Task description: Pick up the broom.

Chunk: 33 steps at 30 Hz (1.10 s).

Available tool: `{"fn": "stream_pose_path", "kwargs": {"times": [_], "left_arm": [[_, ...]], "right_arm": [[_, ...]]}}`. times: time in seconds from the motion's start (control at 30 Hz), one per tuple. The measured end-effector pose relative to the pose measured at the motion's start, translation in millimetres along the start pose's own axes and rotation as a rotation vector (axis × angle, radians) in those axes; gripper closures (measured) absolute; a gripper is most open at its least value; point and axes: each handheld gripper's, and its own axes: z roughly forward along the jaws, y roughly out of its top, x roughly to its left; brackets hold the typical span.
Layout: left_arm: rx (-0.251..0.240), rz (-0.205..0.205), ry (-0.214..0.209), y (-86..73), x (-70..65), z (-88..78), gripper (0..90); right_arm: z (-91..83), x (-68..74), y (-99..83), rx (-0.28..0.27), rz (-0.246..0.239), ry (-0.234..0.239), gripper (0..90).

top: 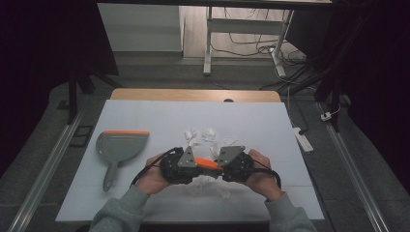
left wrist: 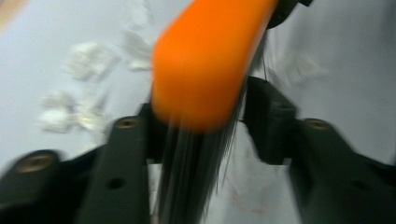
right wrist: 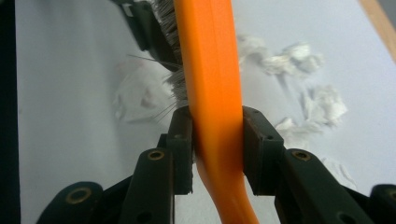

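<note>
An orange hand brush [top: 209, 163] with dark bristles is held level between my two grippers, just above the white table top [top: 159, 113]. My right gripper [top: 221, 166] is shut on its orange handle [right wrist: 212, 70], with both pads pressed against it. Facing it, my left gripper [top: 194, 166] brackets the bristle end [left wrist: 205, 60]; its jaws sit tight against the orange head and the bristles pass between them. This view is blurred. In the right gripper view, one jaw of the left gripper touches the bristles at the top.
A grey dustpan [top: 121, 145] with an orange lip lies flat at the left, handle towards the person. Torn white paper scraps [top: 200, 135] lie beyond the grippers, and more scraps [top: 211, 184] lie under them. The table's front edge is close behind the hands.
</note>
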Motion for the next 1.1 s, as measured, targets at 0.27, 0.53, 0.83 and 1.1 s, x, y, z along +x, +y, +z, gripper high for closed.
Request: {"fn": "stream_pose_path", "kwargs": {"times": [0.27,0.53,0.83,1.1], "left_arm": [[-0.095,-0.114,0.108,-16.5,7.8,-27.9,41.2],[-0.116,-0.229,0.191,-60.0,13.8,-55.6,41.7],[-0.106,-0.344,0.251,-85.6,21.0,-63.1,36.5],[-0.075,-0.407,0.286,-110.9,19.5,-70.7,31.4]], "right_arm": [[-5.4,-8.7,-6.5,-0.038,0.064,-0.023,69.2],[-11.2,-21.4,-18.1,-0.075,0.146,-0.051,69.2],[-21.3,-33.2,-27.0,-0.110,0.235,-0.108,69.2],[-29.8,-43.9,-38.8,-0.130,0.324,-0.158,69.2]]}}
